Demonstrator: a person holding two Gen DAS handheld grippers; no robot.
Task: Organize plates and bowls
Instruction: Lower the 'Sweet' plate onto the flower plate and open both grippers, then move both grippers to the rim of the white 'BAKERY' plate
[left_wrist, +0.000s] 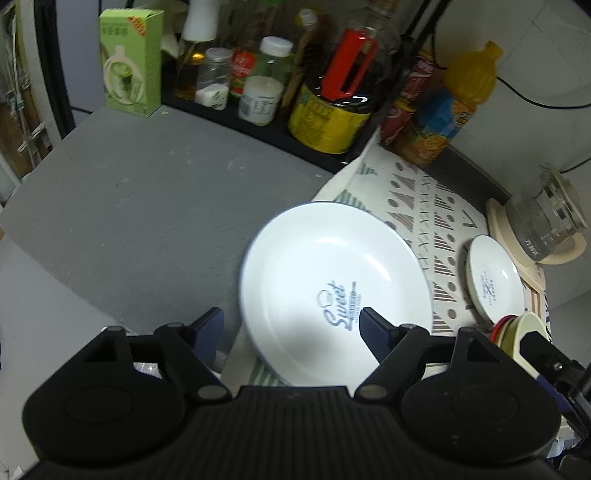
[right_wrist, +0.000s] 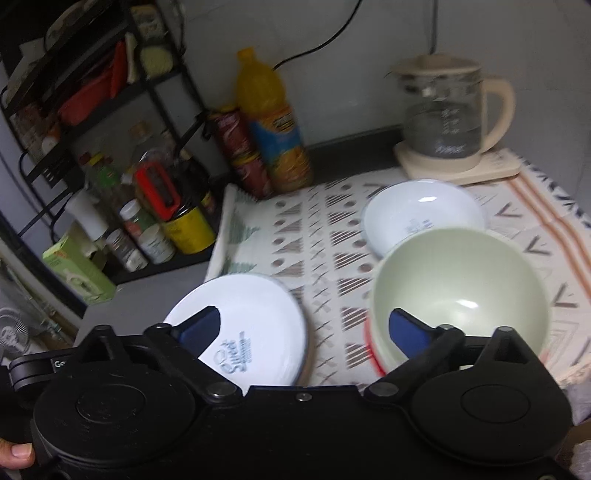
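Observation:
A large white plate (left_wrist: 332, 280) printed "Sweet" lies half on the patterned cloth (left_wrist: 424, 206), half on the grey counter. My left gripper (left_wrist: 291, 323) hovers open over the plate's near edge, one finger beside its left rim and the other above its middle. Further right are a small white dish (left_wrist: 495, 280) and a stack of bowls (left_wrist: 524, 328). In the right wrist view my right gripper (right_wrist: 304, 323) stands open, its left finger over the plate (right_wrist: 258, 317) and its right finger at the near rim of the pale green bowl (right_wrist: 461, 291), which tops a red-rimmed stack. Behind it sits a white bowl (right_wrist: 421, 214).
A black rack (right_wrist: 92, 122) with sauce bottles and jars lines the back left. A green box (left_wrist: 131, 59), an orange juice bottle (right_wrist: 273, 122) and a red can (right_wrist: 240, 147) stand nearby. A glass kettle (right_wrist: 447, 114) on its base occupies the back right corner. A thumb (right_wrist: 18, 450) shows at lower left.

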